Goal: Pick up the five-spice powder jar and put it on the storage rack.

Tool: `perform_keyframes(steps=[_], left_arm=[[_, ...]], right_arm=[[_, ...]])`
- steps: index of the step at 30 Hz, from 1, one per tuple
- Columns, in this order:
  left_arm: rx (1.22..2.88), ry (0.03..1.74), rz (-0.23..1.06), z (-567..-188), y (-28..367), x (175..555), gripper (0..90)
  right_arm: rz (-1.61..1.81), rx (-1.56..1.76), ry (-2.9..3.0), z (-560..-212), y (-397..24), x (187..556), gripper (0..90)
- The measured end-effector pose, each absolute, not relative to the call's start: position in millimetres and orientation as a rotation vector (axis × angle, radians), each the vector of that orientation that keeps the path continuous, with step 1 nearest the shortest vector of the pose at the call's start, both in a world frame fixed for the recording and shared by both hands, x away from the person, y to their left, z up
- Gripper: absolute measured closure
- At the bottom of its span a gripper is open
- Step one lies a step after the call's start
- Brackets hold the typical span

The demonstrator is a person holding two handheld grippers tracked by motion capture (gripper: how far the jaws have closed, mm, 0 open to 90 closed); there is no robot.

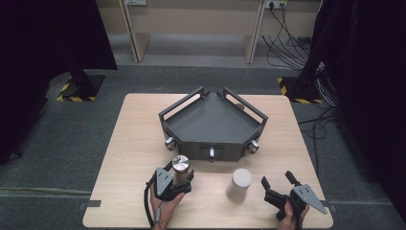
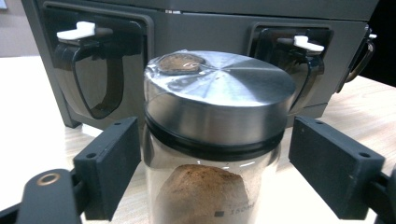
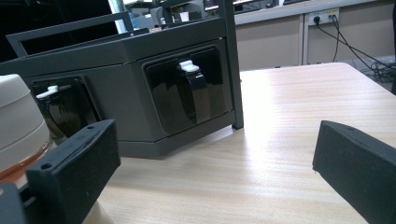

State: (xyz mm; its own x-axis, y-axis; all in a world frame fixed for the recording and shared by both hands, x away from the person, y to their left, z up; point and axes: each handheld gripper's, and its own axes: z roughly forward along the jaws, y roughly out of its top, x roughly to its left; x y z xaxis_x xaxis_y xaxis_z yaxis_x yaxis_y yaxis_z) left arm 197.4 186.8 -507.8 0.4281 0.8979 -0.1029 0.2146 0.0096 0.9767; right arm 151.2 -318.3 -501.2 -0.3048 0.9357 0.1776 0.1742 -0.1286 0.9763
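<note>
A glass jar (image 1: pixel 180 168) with a brushed metal lid and brown powder inside stands on the table in front of the grey rack (image 1: pixel 213 120). My left gripper (image 1: pixel 184 178) has its jaws on either side of the jar (image 2: pixel 215 154). In the left gripper view the left pad (image 2: pixel 109 163) sits almost against the glass. A thin strip of table shows between the right pad (image 2: pixel 334 163) and the jar. My right gripper (image 1: pixel 276 179) rests open on the table at the front right, nothing between its jaws (image 3: pixel 215 163). A white canister (image 1: pixel 239 184) stands just left of it.
The grey angled rack (image 2: pixel 205 28) has a railed top and recessed black handles with white latches on its front faces (image 3: pixel 191 93). The white canister (image 3: pixel 18 116) shows at the left edge of the right gripper view. Bare wood table (image 1: pixel 139 139) lies left and right of the rack.
</note>
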Motion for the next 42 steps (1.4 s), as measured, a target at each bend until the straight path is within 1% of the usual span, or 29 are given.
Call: perform_keyframes(steps=[12,23,34,42], left_arm=[[1.527,1.051,0.731,-502.7,183.4,201.8,29.2],[1.523,1.047,0.733,-503.6,184.8,201.3,30.3],[1.5,1.032,0.705,-505.4,191.3,198.3,30.5],[1.499,1.022,0.699,-499.1,192.6,195.0,30.5]], right_arm=[[1.5,1.29,1.488,-501.4,-318.9,152.2,0.9],[1.504,1.293,1.488,-501.9,-319.6,152.7,0.9],[1.505,1.295,1.489,-501.8,-320.1,152.9,1.0],[1.504,1.299,1.492,-501.4,-320.2,153.0,0.9]])
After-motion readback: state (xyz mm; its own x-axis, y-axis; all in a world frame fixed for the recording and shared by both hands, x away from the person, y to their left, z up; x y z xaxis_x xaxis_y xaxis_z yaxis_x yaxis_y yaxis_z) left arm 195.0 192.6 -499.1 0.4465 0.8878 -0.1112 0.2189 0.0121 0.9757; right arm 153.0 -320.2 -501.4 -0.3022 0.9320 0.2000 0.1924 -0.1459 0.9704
